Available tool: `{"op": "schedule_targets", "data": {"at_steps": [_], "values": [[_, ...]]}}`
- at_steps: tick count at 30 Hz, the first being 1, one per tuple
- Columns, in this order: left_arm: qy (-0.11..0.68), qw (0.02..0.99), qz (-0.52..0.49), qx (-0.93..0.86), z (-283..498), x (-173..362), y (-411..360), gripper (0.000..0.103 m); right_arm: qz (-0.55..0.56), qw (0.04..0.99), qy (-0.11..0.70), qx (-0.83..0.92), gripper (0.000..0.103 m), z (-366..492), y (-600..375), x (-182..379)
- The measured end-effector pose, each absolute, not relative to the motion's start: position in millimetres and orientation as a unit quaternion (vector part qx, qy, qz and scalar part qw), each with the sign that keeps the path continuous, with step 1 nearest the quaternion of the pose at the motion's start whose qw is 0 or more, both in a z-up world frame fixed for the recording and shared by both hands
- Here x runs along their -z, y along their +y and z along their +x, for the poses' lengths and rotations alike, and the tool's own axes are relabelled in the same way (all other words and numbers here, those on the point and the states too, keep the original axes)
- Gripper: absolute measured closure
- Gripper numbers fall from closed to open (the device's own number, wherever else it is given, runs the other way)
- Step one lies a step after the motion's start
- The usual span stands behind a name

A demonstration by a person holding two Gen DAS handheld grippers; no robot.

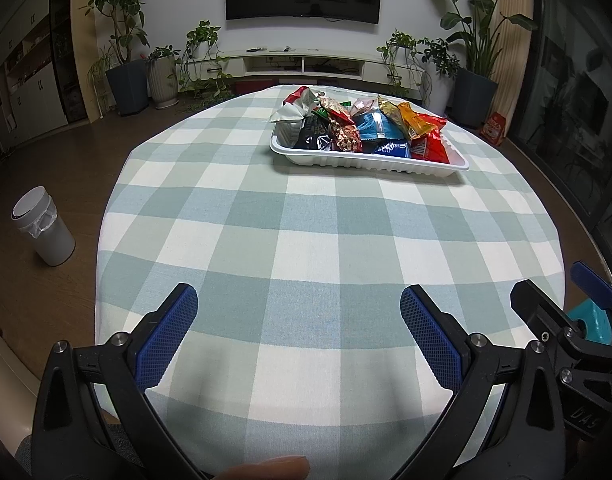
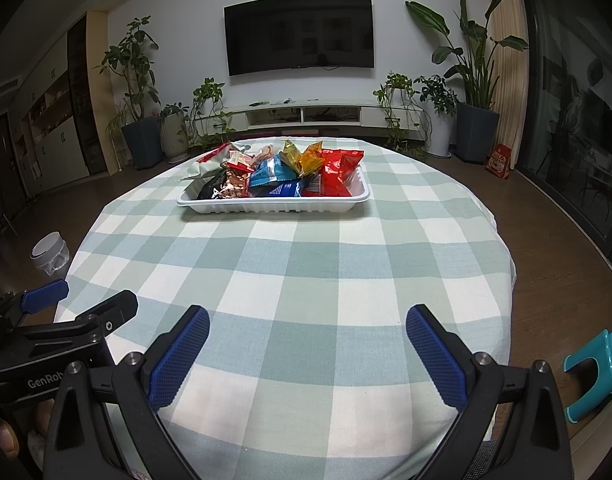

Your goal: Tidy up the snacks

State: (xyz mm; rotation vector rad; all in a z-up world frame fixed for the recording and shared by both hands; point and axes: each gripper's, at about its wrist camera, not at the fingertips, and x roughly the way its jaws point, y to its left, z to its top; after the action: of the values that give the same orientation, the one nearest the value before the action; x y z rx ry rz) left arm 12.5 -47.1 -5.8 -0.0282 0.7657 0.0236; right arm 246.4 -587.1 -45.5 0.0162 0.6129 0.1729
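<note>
A white plastic tray [image 1: 370, 161] [image 2: 274, 205] sits on the far half of a round table with a green-and-white checked cloth [image 1: 306, 240] [image 2: 298, 272]. Several snack packets are heaped in it, among them a red bag [image 2: 338, 172], a blue packet [image 1: 376, 126] [image 2: 271, 172] and a yellow one [image 1: 410, 118]. My left gripper [image 1: 299, 312] hovers open over the near edge of the table, nothing between its blue pads. My right gripper [image 2: 308, 330] is open too, beside it at the near edge and empty. Both are well short of the tray.
A white bin [image 1: 42, 226] [image 2: 50, 254] stands on the floor left of the table. A teal stool [image 2: 594, 372] is at the right. Potted plants [image 2: 138, 92], a TV [image 2: 300, 34] and a low cabinet line the far wall. A fingertip [image 1: 266, 468] shows at the bottom edge.
</note>
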Motion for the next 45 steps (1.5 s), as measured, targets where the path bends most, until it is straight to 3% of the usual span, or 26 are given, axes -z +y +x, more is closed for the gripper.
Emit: {"op": "schedule_targets", "data": {"at_steps": [45], "values": [[0.353, 0.935, 0.004, -0.019, 2.8, 1.7, -50.7, 0.000, 0.009, 0.949, 0.304, -0.085, 0.002, 245.0, -586.7, 44.7]]}}
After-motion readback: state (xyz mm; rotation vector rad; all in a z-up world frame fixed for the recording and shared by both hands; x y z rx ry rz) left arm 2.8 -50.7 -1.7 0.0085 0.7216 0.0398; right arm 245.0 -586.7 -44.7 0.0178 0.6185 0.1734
